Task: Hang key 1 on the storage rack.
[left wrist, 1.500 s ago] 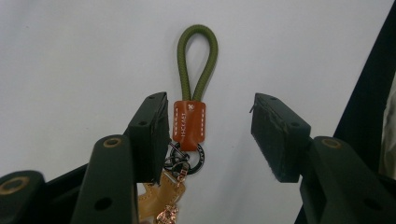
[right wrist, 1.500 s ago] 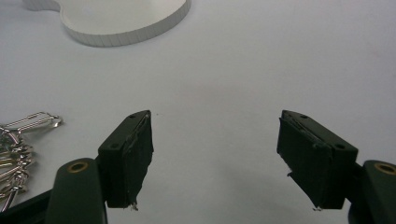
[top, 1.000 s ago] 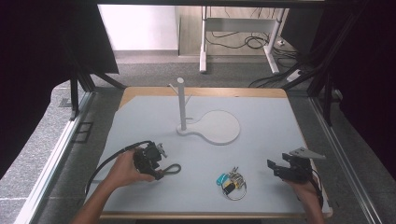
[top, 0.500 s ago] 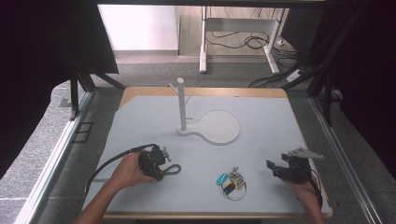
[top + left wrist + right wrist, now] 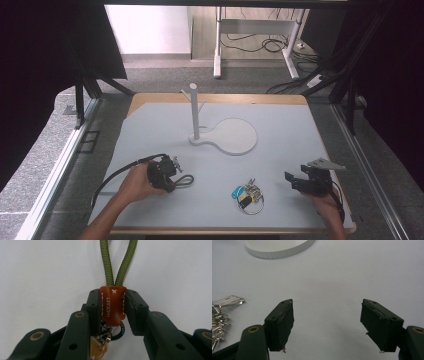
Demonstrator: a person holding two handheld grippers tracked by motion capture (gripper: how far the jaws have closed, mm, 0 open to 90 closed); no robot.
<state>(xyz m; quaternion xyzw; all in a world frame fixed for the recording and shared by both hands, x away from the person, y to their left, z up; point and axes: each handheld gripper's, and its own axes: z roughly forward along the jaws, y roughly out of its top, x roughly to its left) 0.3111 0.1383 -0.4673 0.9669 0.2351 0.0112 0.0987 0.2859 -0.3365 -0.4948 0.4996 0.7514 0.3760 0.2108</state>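
A keychain with an olive-green cord loop (image 5: 117,262) and an orange-brown leather tab (image 5: 111,306) lies on the white table. My left gripper (image 5: 111,308) is shut on that tab, with a black ring and brass key below it between the jaws. In the high view the left gripper (image 5: 172,171) sits at the front left, the cord loop (image 5: 186,180) trailing right of it. A second bunch of keys (image 5: 247,194) with a teal piece and a ring lies front centre. My right gripper (image 5: 292,181) is open at the front right, apart from those keys (image 5: 220,312).
A white stand (image 5: 194,112) with an upright post and short pegs rises from a round flat base (image 5: 235,136) mid-table. The base's rim (image 5: 279,251) lies ahead of the right gripper. The table's wooden front edge (image 5: 225,231) is close to both hands.
The left hand and gripper have shifted a little to the right and toward the front with the keychain. The right gripper has stayed in place.
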